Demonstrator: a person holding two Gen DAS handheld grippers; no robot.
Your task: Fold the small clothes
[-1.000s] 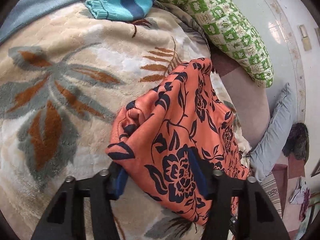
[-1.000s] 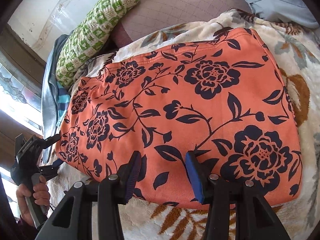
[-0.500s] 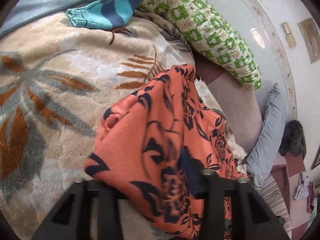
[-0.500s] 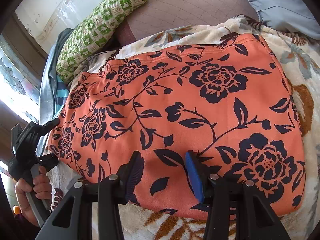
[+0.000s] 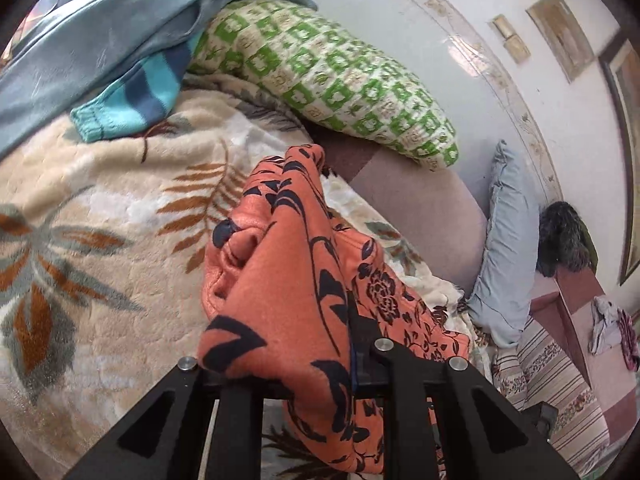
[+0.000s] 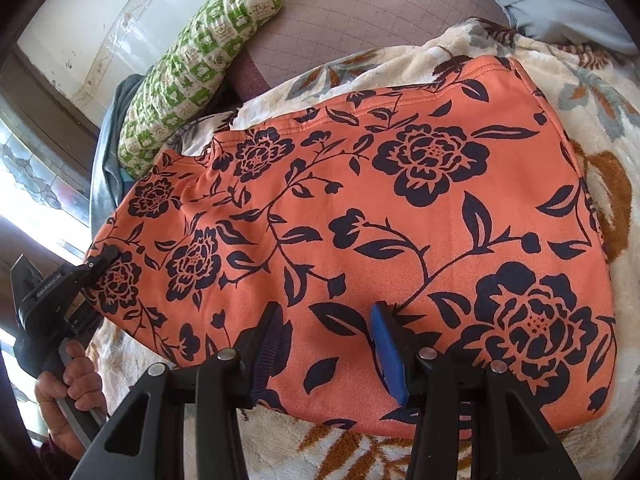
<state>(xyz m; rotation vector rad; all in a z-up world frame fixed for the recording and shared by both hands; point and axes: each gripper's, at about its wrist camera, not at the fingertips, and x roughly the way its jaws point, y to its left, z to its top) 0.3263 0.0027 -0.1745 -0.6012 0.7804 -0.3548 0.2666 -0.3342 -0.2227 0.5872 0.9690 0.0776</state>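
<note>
An orange garment with a dark floral print (image 6: 380,216) lies spread on a cream leaf-patterned blanket (image 6: 600,92). My left gripper (image 5: 304,364) is shut on the garment's left end (image 5: 280,300) and holds that end bunched and lifted off the blanket. It also shows at the left of the right wrist view (image 6: 90,266), clamped on the garment's edge. My right gripper (image 6: 326,344) is open, its blue-padded fingers (image 6: 386,344) hovering over the garment's near edge, holding nothing.
A green checked pillow (image 5: 340,80) and a grey-blue cloth (image 5: 100,40) over a striped blue sleeve (image 5: 132,108) lie at the far side. A light blue pillow (image 5: 508,248) rests on the mauve mattress (image 5: 416,208). A window (image 6: 36,176) is at left.
My left gripper has closed on the garment's end and lifted it, bunching the cloth and tilting up. The right gripper stayed open over the near edge and barely moved.
</note>
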